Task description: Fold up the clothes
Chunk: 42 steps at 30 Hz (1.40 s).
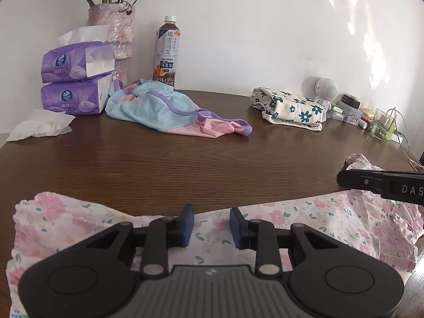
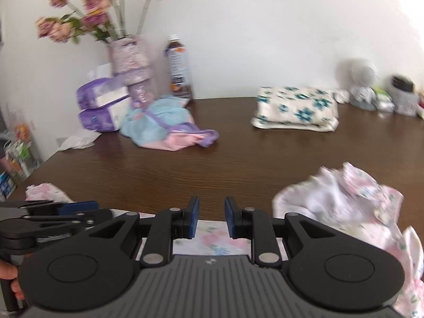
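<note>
Hovering over pink floral garment's (image 1: 304, 212) far edge, jaws apart.

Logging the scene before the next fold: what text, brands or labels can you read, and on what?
"橘皮乌龙", "SUNTORY", "乌龙茶", "OOLONG": tea bottle.
"DAS", cut off at the frame edge: arm of the right tongs.
White logo and characters on the purple tissue packs: too small to read.
Small boxes by the wall: print unreadable.
Right wrist view: blurred, nothing legible.
</note>
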Motion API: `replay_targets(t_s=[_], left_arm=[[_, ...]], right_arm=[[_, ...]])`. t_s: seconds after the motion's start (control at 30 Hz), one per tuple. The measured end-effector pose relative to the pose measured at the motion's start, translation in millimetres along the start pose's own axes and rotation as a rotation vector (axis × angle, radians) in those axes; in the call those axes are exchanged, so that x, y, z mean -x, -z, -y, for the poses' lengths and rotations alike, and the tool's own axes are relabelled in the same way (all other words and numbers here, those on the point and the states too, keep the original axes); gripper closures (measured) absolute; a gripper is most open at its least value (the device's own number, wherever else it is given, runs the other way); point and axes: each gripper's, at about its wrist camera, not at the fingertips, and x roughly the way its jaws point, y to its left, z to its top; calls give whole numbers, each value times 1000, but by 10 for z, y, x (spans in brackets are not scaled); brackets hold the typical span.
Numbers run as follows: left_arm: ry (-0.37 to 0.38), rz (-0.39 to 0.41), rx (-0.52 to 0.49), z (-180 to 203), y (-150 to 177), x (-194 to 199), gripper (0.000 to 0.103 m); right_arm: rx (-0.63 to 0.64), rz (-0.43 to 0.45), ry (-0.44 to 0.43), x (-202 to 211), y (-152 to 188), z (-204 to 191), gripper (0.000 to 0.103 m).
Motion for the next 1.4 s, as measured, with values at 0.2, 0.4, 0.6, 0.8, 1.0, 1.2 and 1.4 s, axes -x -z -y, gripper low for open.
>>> replay_targets(t_s=[0.2, 0.4, 0.6, 0.8, 1.0, 1.2, 1.4], left_arm=[[1, 0, 2, -4, -2, 2, 75], [2, 1, 3, -5, -2, 2, 75], [6, 2, 9, -11, 0, 2, 75], [-2, -2, -1, 10, -7, -1, 75], [32, -31, 48, -11, -130, 65, 73], [85, 4, 44, 97, -321, 110, 75], [109, -68, -14, 341, -289, -142, 79]], right_arm=[[35, -69, 17, -249, 68, -205, 81], [63, -78, 37, -275, 138, -235, 82], [101, -61, 56, -275, 170, -277, 82], [97, -49, 51, -269, 184, -259, 81], [93, -49, 49, -267, 181, -248, 81], [87, -49, 44, -266, 189, -259, 81], [89, -49, 43, -262, 194, -253, 81]])
